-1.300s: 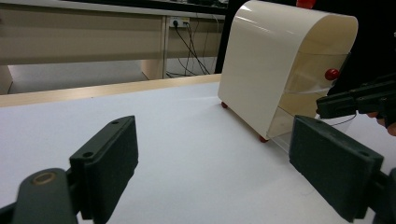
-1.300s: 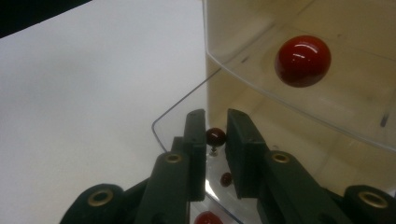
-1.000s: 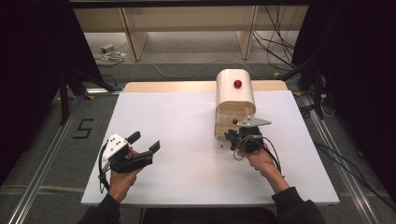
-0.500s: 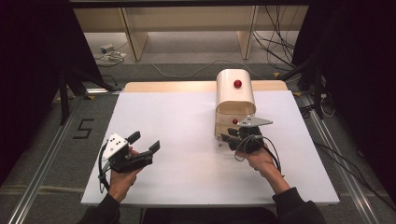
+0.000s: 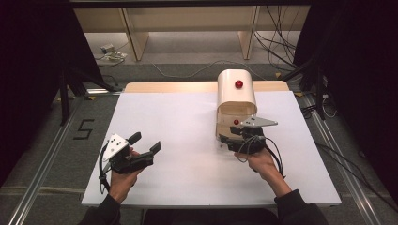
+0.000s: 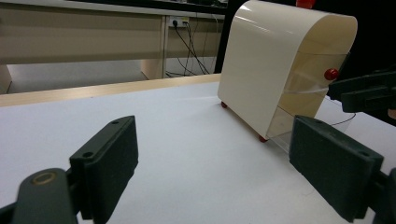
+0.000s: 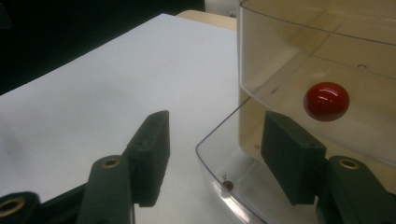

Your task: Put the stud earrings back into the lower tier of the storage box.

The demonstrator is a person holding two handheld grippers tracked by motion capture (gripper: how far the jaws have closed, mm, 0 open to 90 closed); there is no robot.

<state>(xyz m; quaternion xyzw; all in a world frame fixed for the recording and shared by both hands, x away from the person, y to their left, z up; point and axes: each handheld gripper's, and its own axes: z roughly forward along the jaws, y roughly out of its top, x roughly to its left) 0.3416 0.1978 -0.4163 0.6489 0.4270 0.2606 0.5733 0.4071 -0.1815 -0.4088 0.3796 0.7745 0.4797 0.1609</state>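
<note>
A cream box (image 5: 236, 93) with a rounded top stands on the white table (image 5: 178, 122), right of centre. Its clear front door (image 7: 299, 60) carries a red knob (image 7: 327, 101); a second red knob (image 5: 239, 84) sits on the box's top. My right gripper (image 5: 227, 138) is at the foot of that door. Its jaws have just been opening and now stand apart (image 7: 219, 149), with the curved clear rim between them and no pad pressing on it. My left gripper (image 5: 146, 142) rests open at the table's front left with nothing in it (image 6: 210, 172), facing the box (image 6: 261, 60).
A wooden strip (image 5: 173, 86) runs along the table's far edge. Cables (image 5: 281, 28) and shelf legs (image 5: 133, 37) lie on the floor beyond. A "5" mark (image 5: 84, 129) is on the floor at the left. Bare table lies between the two grippers.
The right gripper's jaws have spread apart at the foot of the box's door. The left hand and its gripper have not moved.
</note>
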